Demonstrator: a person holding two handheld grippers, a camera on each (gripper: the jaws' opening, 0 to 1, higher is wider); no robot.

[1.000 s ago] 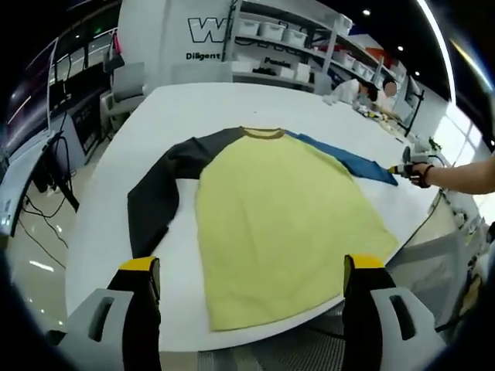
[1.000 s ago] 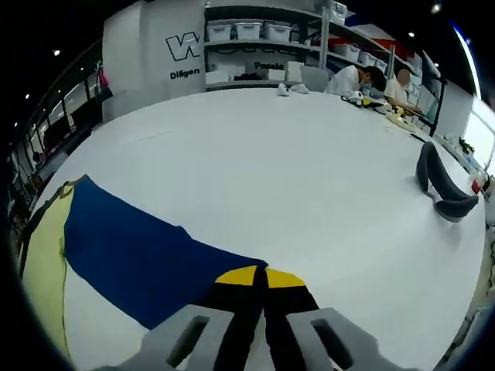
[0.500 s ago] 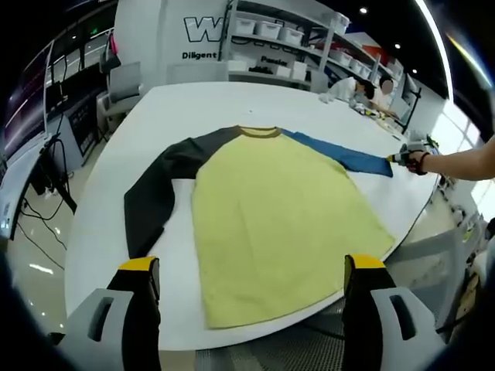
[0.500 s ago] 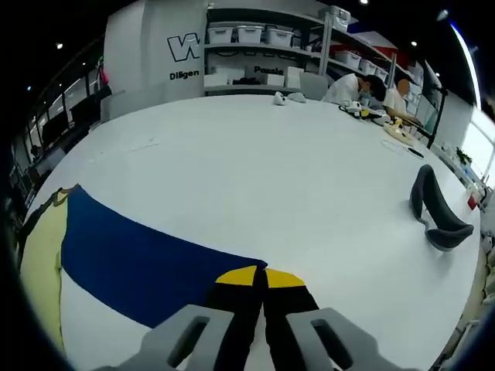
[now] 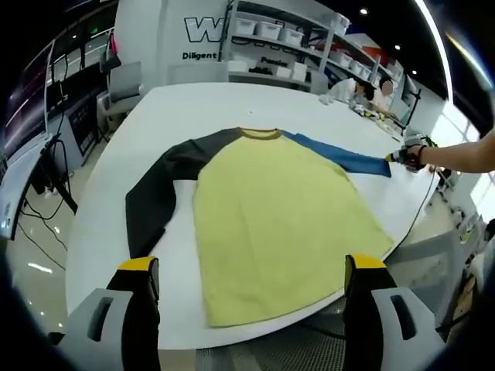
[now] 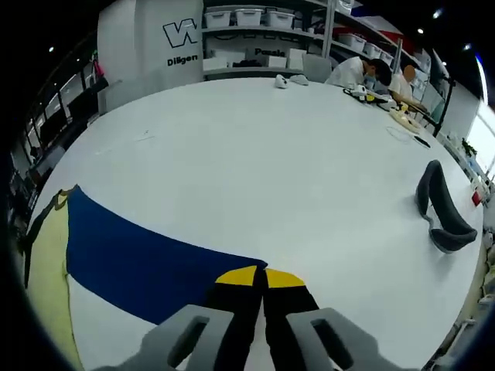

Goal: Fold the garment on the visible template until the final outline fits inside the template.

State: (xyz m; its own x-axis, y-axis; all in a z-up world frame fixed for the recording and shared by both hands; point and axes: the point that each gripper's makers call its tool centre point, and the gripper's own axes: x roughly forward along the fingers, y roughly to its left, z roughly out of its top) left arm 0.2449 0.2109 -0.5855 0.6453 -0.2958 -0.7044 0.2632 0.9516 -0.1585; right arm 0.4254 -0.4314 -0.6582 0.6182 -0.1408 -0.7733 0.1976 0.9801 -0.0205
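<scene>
A long-sleeved shirt with a yellow body (image 5: 278, 224) lies flat on the white table (image 5: 186, 108). Its black sleeve (image 5: 155, 197) runs down the left, its blue sleeve (image 5: 340, 158) stretches out to the right. My left gripper (image 5: 251, 270) hovers open above the table's near edge, short of the hem, holding nothing. In the right gripper view my right gripper (image 6: 261, 282) is shut on the cuff end of the blue sleeve (image 6: 147, 263), the yellow-tipped jaws pressed together. From the left gripper view, that right gripper (image 5: 398, 157) and a person's hand sit at the sleeve's far end.
A dark curved object (image 6: 441, 212) lies on the table at the right. People (image 6: 371, 77) sit at the far side with small items before them. Shelves with white bins (image 5: 271, 35) stand behind. A chair (image 5: 124, 81) and cables are off the left edge.
The blue sleeve has been drawn slightly outward and straighter by the right gripper; both views shifted a little. The left gripper stays open in place.
</scene>
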